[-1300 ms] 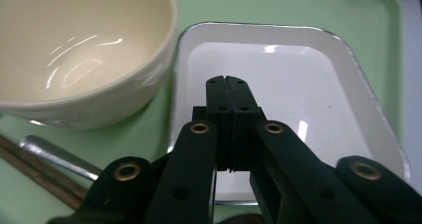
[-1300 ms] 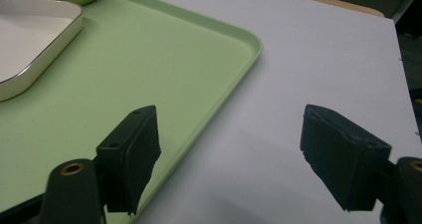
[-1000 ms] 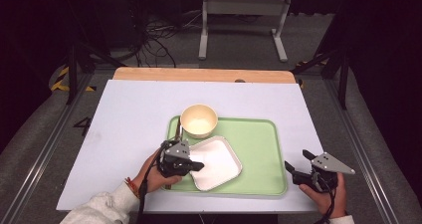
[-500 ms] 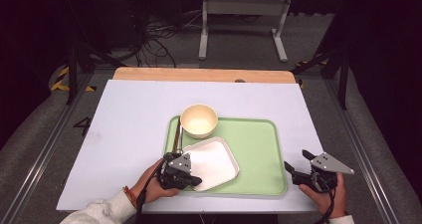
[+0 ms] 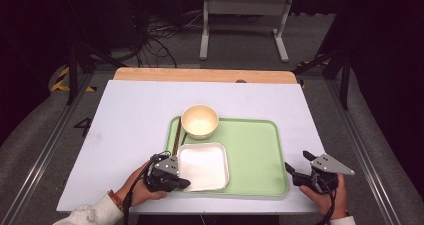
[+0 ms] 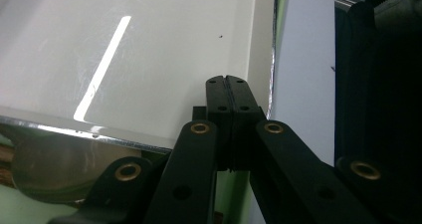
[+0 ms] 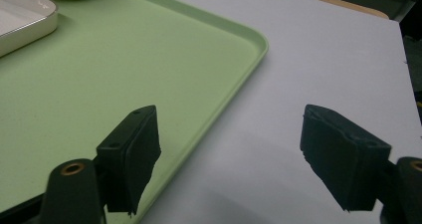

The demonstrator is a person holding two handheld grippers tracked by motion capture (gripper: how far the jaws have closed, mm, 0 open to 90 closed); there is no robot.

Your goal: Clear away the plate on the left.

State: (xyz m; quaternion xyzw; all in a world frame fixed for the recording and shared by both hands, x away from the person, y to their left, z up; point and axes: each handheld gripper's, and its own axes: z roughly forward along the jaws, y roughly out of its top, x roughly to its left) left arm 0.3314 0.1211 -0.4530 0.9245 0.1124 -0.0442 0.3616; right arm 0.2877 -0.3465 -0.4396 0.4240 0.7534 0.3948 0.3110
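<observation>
A white square plate [image 5: 205, 165] lies on the green tray [image 5: 255, 150], just in front of a cream bowl [image 5: 200, 121]. Dark chopsticks [image 5: 176, 135] lie along the tray's left edge. My left gripper [image 5: 182, 183] is shut at the plate's near left corner. In the left gripper view the left gripper [image 6: 227, 82] has its pads pressed together over the plate [image 6: 124, 59], with nothing visible between them. A grey metallic rounded thing [image 6: 50, 167] shows below the plate's rim. My right gripper [image 5: 298, 163] stands open by the tray's near right corner. In the right gripper view its jaws [image 7: 231, 122] straddle the tray's edge [image 7: 219, 104], holding nothing.
The tray sits on a white table sheet [image 5: 125, 125] with a wooden strip [image 5: 200, 75] along its far edge. A metal stand [image 5: 245, 15] and cables lie on the floor beyond. Bare sheet lies left of the tray.
My left gripper drew back toward the table's near edge. The plate turned from skewed to square with the tray and slid slightly left. The right gripper stayed put.
</observation>
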